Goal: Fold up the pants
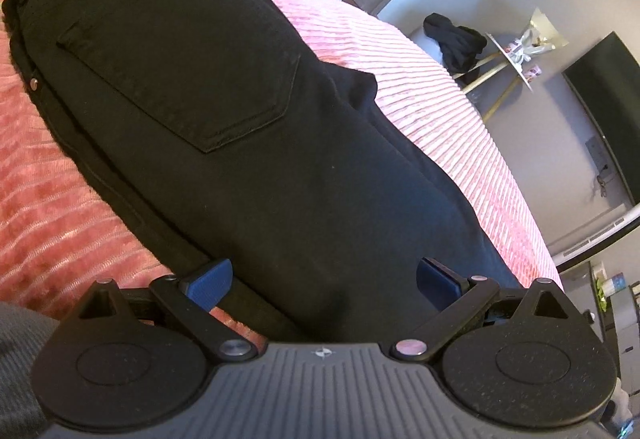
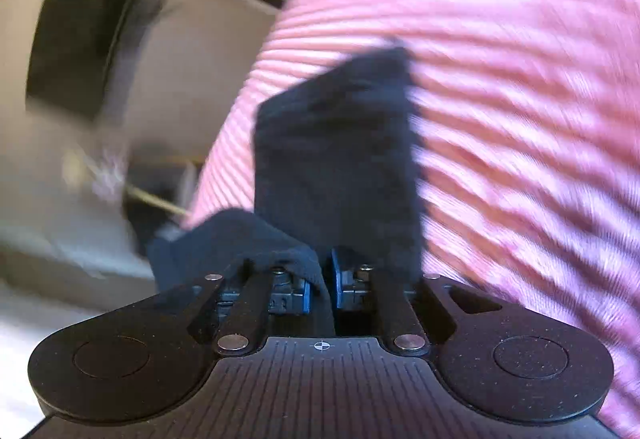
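Observation:
Black pants (image 1: 224, 111) lie folded lengthwise on a pink ribbed bedspread (image 1: 432, 79), back pocket up, waistband at the far left. My left gripper (image 1: 324, 279) is open, its blue pads on either side of the pants' thigh part, just above the cloth. In the right wrist view, my right gripper (image 2: 320, 287) is shut on the pants' leg end (image 2: 336, 159), which hangs dark and blurred over the bedspread (image 2: 500, 79). A fold of cloth drapes over the left finger.
Beyond the bed's edge stand a small round table (image 1: 516, 59) with a dark garment (image 1: 456, 39) next to it, a dark screen (image 1: 608, 95) on the wall, and a door. The right wrist view shows blurred furniture (image 2: 80, 51) left of the bed.

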`<state>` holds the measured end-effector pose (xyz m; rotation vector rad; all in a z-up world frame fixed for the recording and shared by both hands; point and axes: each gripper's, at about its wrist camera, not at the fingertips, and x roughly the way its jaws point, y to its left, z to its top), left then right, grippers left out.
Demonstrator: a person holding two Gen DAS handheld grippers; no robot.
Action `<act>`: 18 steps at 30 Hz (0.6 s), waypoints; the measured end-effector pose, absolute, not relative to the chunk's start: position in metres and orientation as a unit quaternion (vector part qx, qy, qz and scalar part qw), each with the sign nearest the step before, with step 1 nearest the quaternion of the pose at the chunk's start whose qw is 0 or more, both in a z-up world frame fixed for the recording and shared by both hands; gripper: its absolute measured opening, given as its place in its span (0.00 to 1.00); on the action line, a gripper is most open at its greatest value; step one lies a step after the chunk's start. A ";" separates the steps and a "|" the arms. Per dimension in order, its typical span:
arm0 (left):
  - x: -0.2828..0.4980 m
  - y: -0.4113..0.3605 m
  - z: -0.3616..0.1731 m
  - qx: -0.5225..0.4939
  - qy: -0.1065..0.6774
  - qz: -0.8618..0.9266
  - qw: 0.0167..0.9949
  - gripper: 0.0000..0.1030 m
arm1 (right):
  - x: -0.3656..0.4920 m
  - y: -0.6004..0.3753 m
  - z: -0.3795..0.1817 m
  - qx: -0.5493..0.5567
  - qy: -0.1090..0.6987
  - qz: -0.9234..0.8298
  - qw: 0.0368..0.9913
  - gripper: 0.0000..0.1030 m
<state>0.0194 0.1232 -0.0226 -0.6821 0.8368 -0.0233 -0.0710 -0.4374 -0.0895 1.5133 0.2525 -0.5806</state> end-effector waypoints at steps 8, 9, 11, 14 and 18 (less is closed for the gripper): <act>0.017 0.121 -0.021 -0.322 0.399 -0.010 0.858 0.96 | -0.094 -0.446 -0.093 0.695 0.027 -0.293 0.656 0.28; 0.017 0.120 -0.021 -0.323 0.399 -0.010 0.858 0.96 | -0.098 -0.447 -0.090 0.683 0.021 -0.304 0.664 0.31; 0.017 0.120 -0.021 -0.323 0.400 -0.009 0.858 0.96 | -0.105 -0.448 -0.087 0.663 0.030 -0.304 0.683 0.31; 0.018 0.119 -0.021 -0.323 0.400 -0.008 0.858 0.96 | -0.103 -0.441 -0.080 0.631 0.069 -0.285 0.718 0.34; 0.017 0.121 -0.023 -0.338 0.396 -0.013 0.854 0.96 | -0.090 -0.419 -0.064 0.602 0.159 -0.238 0.746 0.36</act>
